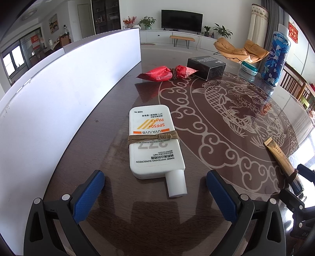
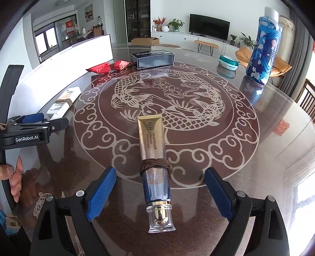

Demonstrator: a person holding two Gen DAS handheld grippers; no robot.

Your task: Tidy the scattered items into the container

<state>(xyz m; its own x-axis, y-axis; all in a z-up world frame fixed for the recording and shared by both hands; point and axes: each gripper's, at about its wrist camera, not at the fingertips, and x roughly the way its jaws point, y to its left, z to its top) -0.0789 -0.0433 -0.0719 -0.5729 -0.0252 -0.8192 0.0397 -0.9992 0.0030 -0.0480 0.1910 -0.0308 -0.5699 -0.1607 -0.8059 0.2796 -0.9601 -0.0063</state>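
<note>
Both claws released, nothing gripped. Left claw [image 1: 155, 195] straddles sunscreen bottle [image 1: 153, 141] cap at 12 o'clock; right claw [image 2: 160, 193] straddles gold tube [image 2: 154, 157]. Container [image 1: 65, 94] at 10 o'clock. Advise clamping each below its twine, lifting level.

Before you lies a dark glossy table [image 1: 216, 197] inlaid with a pale ring of cloud scrolls around a twin-fish medallion [image 2: 165, 102]. Beyond its far edge, against the white wall, you see a black television [image 1: 181, 19] on a long low white cabinet [image 1: 157, 35], with a wooden bench [image 1: 182, 38] on hairpin legs in front of it. A potted plant [image 1: 147, 21] and a spray of red flowers [image 1: 129, 21] stand left of the screen. To your right are an orange lounge chair [image 1: 236, 50], a pale curtain [image 1: 258, 23] and wooden dining chairs [image 1: 295, 84]. An open cardboard box [image 2: 145, 41] sits on the floor beyond the table.
</note>
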